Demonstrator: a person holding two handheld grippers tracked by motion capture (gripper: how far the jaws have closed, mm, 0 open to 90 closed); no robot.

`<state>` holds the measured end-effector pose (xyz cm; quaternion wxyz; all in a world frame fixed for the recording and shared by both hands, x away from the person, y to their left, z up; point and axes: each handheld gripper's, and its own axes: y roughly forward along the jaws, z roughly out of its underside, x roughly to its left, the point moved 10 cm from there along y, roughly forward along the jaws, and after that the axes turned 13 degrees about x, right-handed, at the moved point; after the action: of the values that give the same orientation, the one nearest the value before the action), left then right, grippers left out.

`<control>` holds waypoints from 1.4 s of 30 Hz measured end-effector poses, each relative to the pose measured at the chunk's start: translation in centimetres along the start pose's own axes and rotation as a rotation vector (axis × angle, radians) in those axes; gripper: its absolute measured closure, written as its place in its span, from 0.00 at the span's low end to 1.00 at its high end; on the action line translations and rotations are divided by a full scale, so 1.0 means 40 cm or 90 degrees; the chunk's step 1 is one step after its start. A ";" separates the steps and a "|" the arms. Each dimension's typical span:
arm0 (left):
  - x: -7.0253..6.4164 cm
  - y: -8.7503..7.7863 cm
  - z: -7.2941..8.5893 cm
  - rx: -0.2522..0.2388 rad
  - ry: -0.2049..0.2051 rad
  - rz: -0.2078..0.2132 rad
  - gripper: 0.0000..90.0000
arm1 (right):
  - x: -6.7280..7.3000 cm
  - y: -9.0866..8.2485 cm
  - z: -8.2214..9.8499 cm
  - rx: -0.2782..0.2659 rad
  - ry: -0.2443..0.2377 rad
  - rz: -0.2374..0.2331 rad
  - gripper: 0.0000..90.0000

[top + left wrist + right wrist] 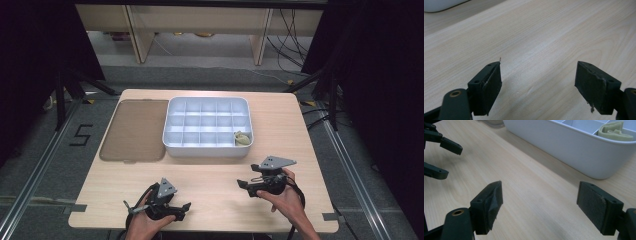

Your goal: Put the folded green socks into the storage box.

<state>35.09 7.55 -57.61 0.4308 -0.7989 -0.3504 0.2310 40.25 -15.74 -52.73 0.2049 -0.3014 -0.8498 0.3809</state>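
both tongs, left tongs [186, 206] and right tongs [243, 184], spread empty; tray [574, 147] edge cut off.

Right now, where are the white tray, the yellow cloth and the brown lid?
white tray [172, 131], high view, its left rim.
yellow cloth [242, 138], high view, its middle.
brown lid [135, 130], high view, centre of its flat top.

**Surfaces and finishes**

The worktop [210, 175] is showing pale, matt wood grain. The compartment tray [564, 142] is looking like smooth white plastic with a faint sheen, holding a folded yellowish cloth [614, 131]. The right tongs [540, 206] are wearing rough, frayed black pads [592, 206].
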 end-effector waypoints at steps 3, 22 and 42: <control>-0.001 0.000 -0.001 -0.002 0.001 0.000 0.23 | 0.004 0.002 0.009 0.003 0.004 -0.002 0.24; -0.005 0.001 0.002 0.005 0.011 0.006 0.23 | 0.031 0.007 0.067 0.013 -0.006 0.000 0.19; -0.009 0.004 0.003 0.009 0.018 0.005 0.23 | 0.053 0.016 0.127 0.031 -0.031 0.005 0.19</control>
<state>34.83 7.29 -57.80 0.4403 -0.8006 -0.3392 0.2238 35.98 -16.66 -56.15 0.1896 -0.2904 -0.8439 0.4094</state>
